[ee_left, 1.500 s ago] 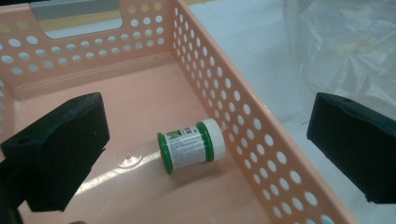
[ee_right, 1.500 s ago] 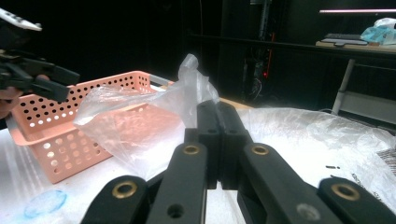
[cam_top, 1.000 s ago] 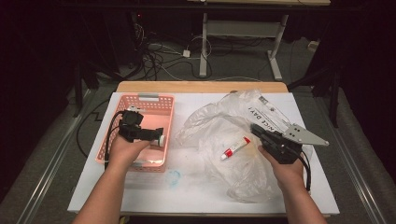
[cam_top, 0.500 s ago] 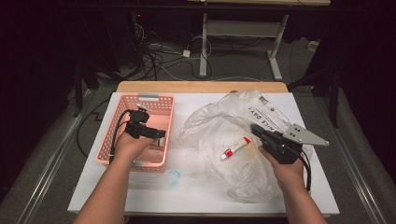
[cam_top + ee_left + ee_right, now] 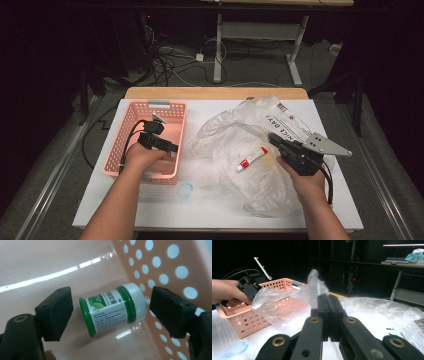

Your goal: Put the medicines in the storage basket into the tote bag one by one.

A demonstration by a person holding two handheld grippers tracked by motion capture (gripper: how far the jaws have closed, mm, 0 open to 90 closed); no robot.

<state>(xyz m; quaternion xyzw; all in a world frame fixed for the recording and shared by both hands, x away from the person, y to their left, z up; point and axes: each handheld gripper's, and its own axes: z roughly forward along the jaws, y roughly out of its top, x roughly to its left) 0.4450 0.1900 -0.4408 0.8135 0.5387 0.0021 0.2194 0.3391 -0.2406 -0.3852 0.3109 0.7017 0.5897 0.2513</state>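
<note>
A small green jar (image 5: 107, 315) with a white lid and a green-and-white label lies on its side on the floor of the pink perforated basket (image 5: 129, 131). My left gripper (image 5: 111, 311) reaches down into the basket and straddles the jar. Its jaws have just been closing, and a gap still shows at each pad. In the high view my left gripper (image 5: 172, 148) sits low at the basket's right wall. My right gripper (image 5: 328, 298) is shut on a fold of the clear plastic bag (image 5: 287, 305), which rises above its tips. A red-and-white tube (image 5: 252, 158) lies in the bag (image 5: 240, 130).
The white table top (image 5: 150, 210) has a wooden strip (image 5: 215, 93) along its far edge. A small bluish round patch (image 5: 185, 190) lies on the table just in front of the basket. Beyond the table lie dark floor, cables and desk legs.
My left hand has sunk lower into the basket, shifting toward its near right corner. The right hand and the bag have kept still.
</note>
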